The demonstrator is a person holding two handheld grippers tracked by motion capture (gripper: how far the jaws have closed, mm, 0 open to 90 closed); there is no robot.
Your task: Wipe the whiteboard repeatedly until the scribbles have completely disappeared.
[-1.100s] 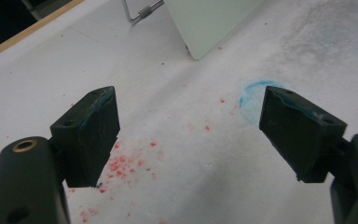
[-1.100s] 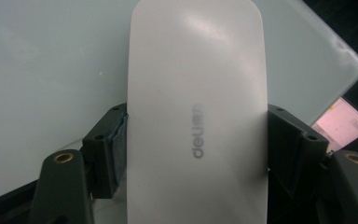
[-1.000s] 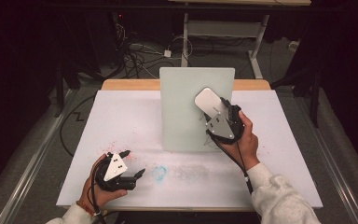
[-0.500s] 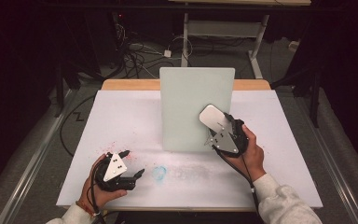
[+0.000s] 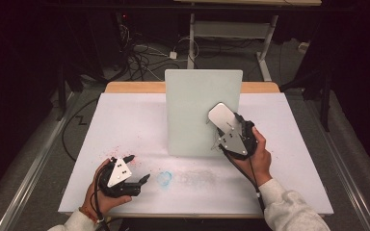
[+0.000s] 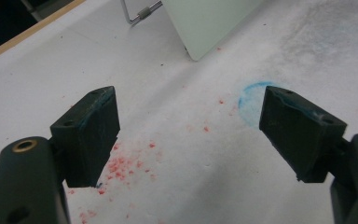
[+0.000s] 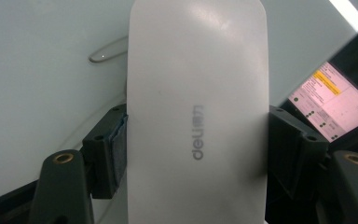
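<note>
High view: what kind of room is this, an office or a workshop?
Probably a lab or recording setup. A white-covered table carries an upright board, loose cables run over the floor behind, and each hand holds a gripper, the right gripper clamping a white eraser.

R gripper (image 7: 196, 140) jaws clamped on both long sides of white "deli" eraser (image 7: 196, 107), upright, flat face twd cam. Pale whiteboard (image 7: 42, 70) behind, lit screen (image 7: 328, 109) far right.

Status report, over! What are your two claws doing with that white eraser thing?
Right gripper shut on white eraser, at the upright board. Left gripper open, empty, over red specks. Nothing in the way.
</note>
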